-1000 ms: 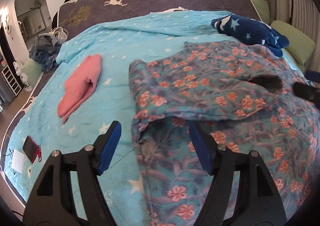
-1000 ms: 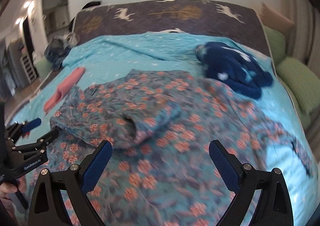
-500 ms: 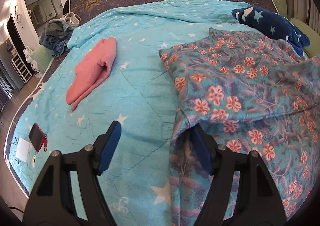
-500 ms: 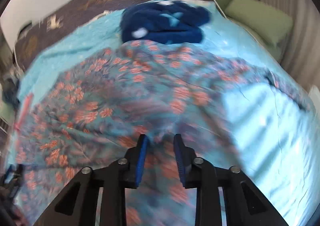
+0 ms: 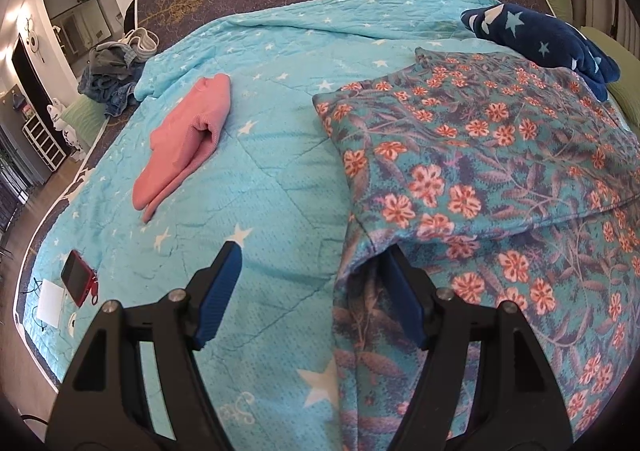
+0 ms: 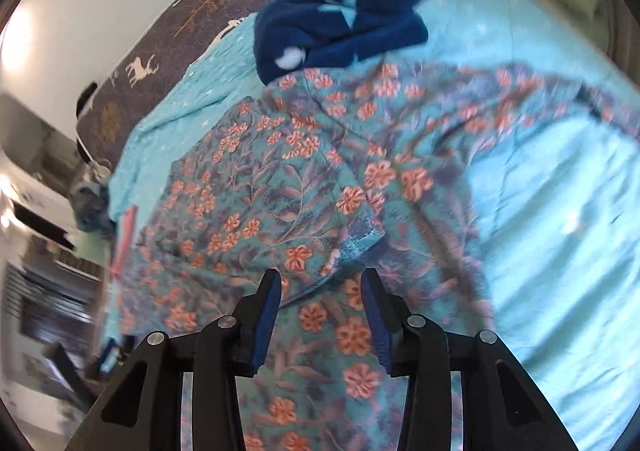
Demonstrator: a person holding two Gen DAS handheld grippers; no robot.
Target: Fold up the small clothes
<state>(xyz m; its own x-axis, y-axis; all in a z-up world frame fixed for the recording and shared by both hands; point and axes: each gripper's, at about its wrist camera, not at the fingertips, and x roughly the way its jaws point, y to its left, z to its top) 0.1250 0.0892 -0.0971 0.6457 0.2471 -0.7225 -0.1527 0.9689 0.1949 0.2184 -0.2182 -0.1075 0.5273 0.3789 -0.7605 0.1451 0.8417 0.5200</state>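
A teal floral garment [image 5: 488, 179] lies partly folded on the blue star quilt [image 5: 260, 179]; it also shows in the right wrist view [image 6: 280, 195]. My left gripper [image 5: 312, 291] is open at the garment's left edge, with the right pad under a fold of cloth and nothing clamped. My right gripper [image 6: 322, 311] is open, low over the floral cloth near a folded hem. The right wrist view is blurred.
A folded pink garment [image 5: 188, 135] lies to the left. A navy star garment [image 5: 540, 39] lies at the far right, also in the right wrist view [image 6: 340, 15]. A red phone [image 5: 78, 277] and white paper lie near the bed's left edge. Jeans [image 5: 108, 81] are heaped at the bed's far corner.
My right gripper closed to a narrow gap half a second ago and has now opened wider, swinging over the floral cloth. My left gripper moved slightly along the garment's left edge, staying open.
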